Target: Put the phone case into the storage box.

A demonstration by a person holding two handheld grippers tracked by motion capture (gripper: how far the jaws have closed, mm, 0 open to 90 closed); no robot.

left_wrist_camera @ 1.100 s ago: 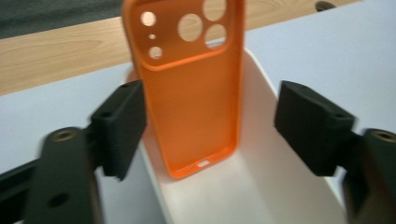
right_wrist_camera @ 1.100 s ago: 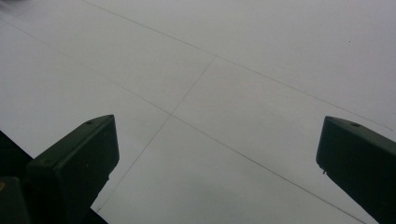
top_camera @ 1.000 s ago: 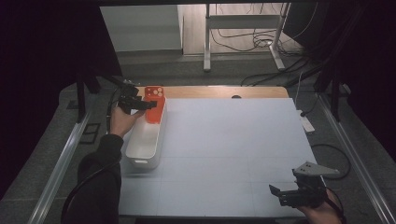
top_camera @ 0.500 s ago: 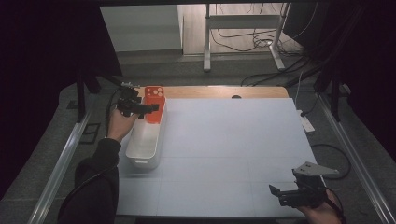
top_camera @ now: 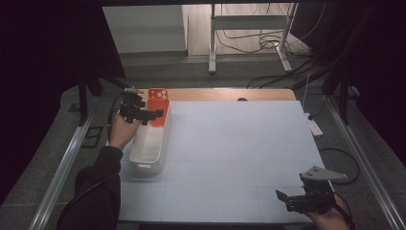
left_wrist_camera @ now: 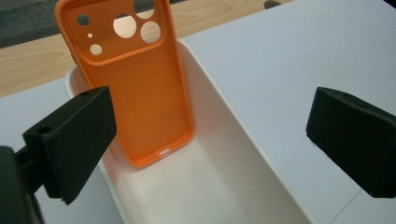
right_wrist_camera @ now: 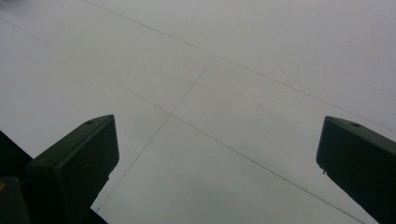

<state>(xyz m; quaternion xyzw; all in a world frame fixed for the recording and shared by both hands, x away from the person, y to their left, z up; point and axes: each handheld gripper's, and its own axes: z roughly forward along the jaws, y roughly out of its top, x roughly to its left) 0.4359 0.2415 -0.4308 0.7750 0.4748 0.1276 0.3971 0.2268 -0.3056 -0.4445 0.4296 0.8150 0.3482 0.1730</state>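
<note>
Two grippers, both gaping wide, gripping nothing. Your left gripper (top_camera: 155, 114) hovering by orange phone case (left_wrist_camera: 135, 84), which is leaning upright in white bin (top_camera: 143, 160) near table's (top_camera: 239, 143) far-left corner. Right gripper (top_camera: 283, 199) idling at near-right corner.

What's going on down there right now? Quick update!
Left claw open, at orange phone case. Case leans upright in white bin. Right claw open, idle over table. Nothing blocking.

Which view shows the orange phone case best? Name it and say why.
The left gripper view: the orange phone case stands close up, leaning against the white bin's far end, camera cutouts clear. The high view shows it small, partly behind the left gripper. The right gripper view faces bare table.
</note>
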